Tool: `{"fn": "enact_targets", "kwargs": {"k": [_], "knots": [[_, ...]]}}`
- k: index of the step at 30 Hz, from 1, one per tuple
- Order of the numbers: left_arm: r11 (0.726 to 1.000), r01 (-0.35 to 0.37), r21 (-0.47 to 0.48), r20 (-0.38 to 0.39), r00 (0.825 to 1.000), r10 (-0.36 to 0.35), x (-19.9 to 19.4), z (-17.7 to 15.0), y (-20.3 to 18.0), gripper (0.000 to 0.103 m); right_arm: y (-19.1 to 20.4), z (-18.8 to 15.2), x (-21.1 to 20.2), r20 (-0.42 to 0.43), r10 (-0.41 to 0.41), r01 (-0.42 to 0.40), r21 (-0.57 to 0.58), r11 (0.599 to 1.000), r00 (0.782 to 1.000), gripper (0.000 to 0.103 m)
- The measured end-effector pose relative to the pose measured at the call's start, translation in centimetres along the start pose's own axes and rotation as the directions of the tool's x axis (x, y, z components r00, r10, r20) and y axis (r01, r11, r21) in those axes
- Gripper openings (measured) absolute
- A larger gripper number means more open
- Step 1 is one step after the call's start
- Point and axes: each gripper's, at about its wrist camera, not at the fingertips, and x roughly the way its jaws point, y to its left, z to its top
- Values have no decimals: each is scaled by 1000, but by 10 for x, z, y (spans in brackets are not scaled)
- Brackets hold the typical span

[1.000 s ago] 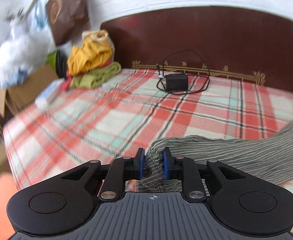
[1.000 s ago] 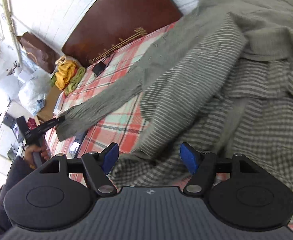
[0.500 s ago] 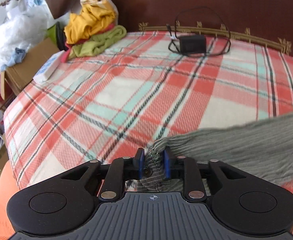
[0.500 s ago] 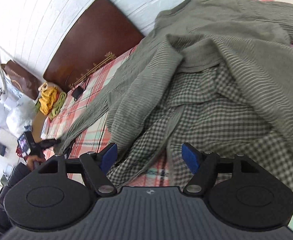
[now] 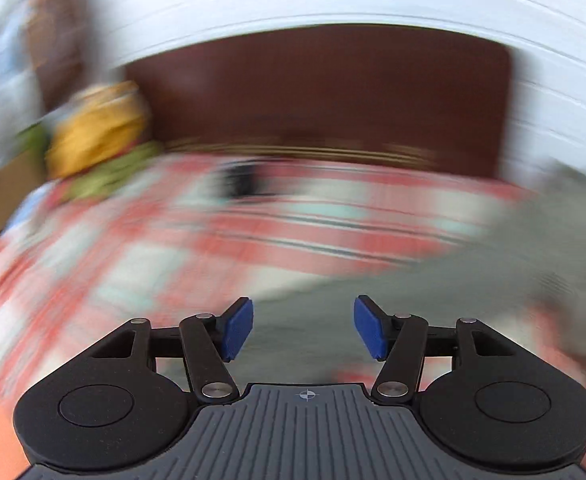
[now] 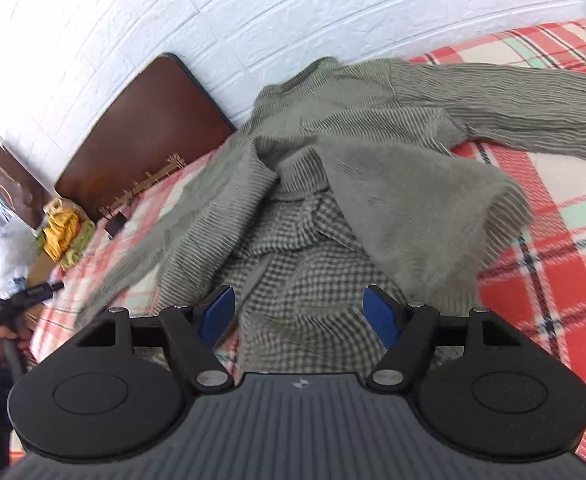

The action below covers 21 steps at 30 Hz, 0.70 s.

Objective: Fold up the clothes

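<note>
Sweater (image 6: 373,168) lies ahead of right tool (image 6: 299,316), seemingly untouched.

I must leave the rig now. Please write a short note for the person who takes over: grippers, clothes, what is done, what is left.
Left gripper: jaws opening, nothing pinched; blurred grey sleeve lies beneath.
Right gripper: open, empty, over the checked part of the sweater.
Sweater lies crumpled on the plaid bed cover, sleeves spread out to either side.
Done: no fold visible.
Left: flatten the body, fold both sleeves in, fold the body.
</note>
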Motion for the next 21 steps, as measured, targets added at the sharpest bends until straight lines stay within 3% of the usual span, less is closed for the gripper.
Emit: {"fn": "enact_targets", "kwargs": {"k": [2, 5, 8, 12, 15, 17, 18, 19, 20, 21], "knots": [[984, 145, 108, -5, 989, -145, -12, -18, -53, 73, 1, -6, 1, -7, -11, 11, -19, 1000, 1000, 75], [916, 325, 235, -24, 944, -328, -31, -44, -122, 73, 3, -14, 3, -30, -1, 0, -38, 999, 1000, 75], [838, 383, 388, -23, 913, -407, -40, -56, -184, 80, 6, -20, 4, -43, 0, -3, -61, 998, 999, 75], [771, 325, 548, -36, 930, -367, -23, -63, -245, 80, 6, -23, -5, 15, -20, 21, -79, 997, 1000, 75], [771, 309, 557, -54, 940, -337, -5, -68, -264, 80, -2, -25, -20, 127, -118, 130, -89, 987, 985, 75], [793, 327, 515, -80, 939, -335, 4, -71, -262, 80, -7, -24, -22, 174, -216, 235, -97, 967, 961, 75], [804, 334, 492, -92, 938, -333, 8, -73, -259, 72, -11, -21, -19, 174, -251, 271, -100, 957, 952, 75], [815, 340, 469, -104, 938, -331, 12, -75, -257, 54, -14, -20, -14, 167, -264, 283, -102, 954, 950, 75], [825, 346, 446, -117, 937, -330, 16, -76, -254, 42, -16, -18, -9, 160, -275, 293, -104, 950, 948, 75], [837, 357, 415, -130, 934, -334, 20, -77, -250, 19, -19, -16, -3, 153, -286, 303, -106, 947, 946, 75]]}}
